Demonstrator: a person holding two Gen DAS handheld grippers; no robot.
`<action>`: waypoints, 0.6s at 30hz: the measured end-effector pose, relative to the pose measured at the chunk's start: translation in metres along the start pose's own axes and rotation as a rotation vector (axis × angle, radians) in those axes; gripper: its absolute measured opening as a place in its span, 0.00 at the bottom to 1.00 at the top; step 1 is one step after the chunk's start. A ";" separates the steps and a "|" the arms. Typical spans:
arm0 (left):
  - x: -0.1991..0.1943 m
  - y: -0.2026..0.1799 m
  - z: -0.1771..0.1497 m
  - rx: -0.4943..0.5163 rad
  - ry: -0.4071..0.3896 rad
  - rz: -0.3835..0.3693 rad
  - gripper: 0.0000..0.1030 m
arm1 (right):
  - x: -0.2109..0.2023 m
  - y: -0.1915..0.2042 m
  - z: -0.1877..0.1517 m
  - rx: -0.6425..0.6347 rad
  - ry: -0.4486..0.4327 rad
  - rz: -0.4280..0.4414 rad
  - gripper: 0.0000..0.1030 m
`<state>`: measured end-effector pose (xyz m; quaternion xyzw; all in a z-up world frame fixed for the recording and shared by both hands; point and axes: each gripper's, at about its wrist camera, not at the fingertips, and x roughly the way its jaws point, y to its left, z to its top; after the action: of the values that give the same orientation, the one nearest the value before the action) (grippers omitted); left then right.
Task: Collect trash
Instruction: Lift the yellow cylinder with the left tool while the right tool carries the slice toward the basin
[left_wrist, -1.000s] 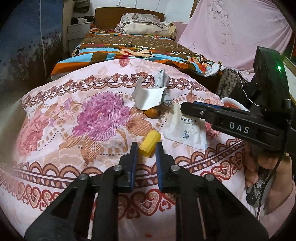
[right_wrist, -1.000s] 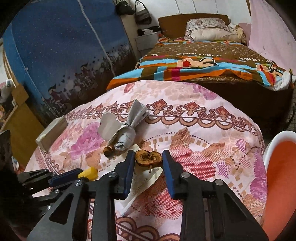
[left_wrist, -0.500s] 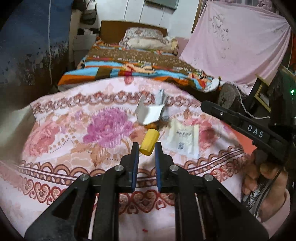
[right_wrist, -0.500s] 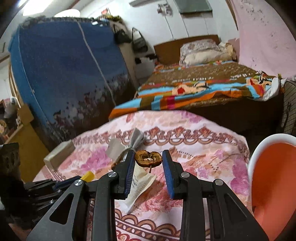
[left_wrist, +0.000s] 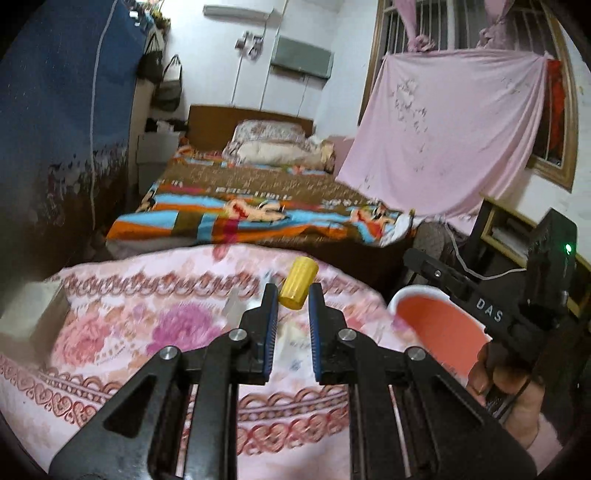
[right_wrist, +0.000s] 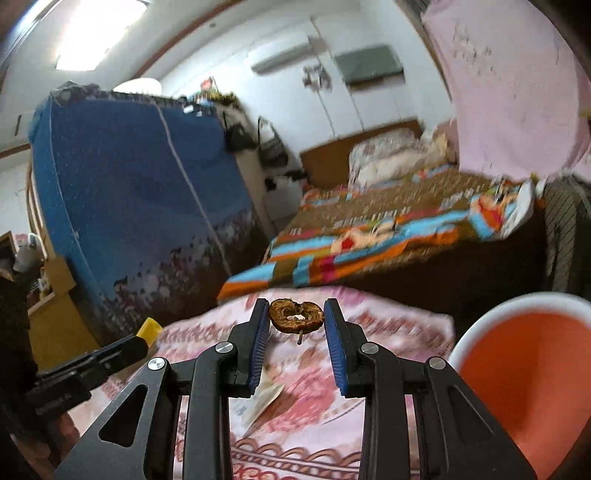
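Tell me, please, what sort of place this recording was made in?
Most likely a lived-in home bedroom. A bed with a wooden headboard, pillows and a colourful striped blanket fills the background, handbags hang on the wall, and a blue fabric wardrobe stands alongside.

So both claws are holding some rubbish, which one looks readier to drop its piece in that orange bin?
Probably the right gripper. Its brown apple core hangs just beside the orange bin, which fills the near corner of its view. The left gripper, with its yellow cap, sits farther from the bin.
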<state>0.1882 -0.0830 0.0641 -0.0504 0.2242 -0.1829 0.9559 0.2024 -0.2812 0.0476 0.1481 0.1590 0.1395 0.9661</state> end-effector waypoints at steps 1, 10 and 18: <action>0.000 -0.004 0.002 0.001 -0.013 -0.006 0.01 | -0.007 0.000 0.003 -0.018 -0.035 -0.018 0.27; 0.006 -0.042 0.018 0.031 -0.083 -0.086 0.01 | -0.065 0.009 0.018 -0.205 -0.320 -0.189 0.27; 0.010 -0.081 0.027 0.093 -0.126 -0.165 0.01 | -0.087 -0.010 0.024 -0.200 -0.410 -0.268 0.27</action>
<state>0.1818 -0.1618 0.0983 -0.0360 0.1500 -0.2678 0.9510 0.1339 -0.3240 0.0888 0.0548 -0.0366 -0.0076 0.9978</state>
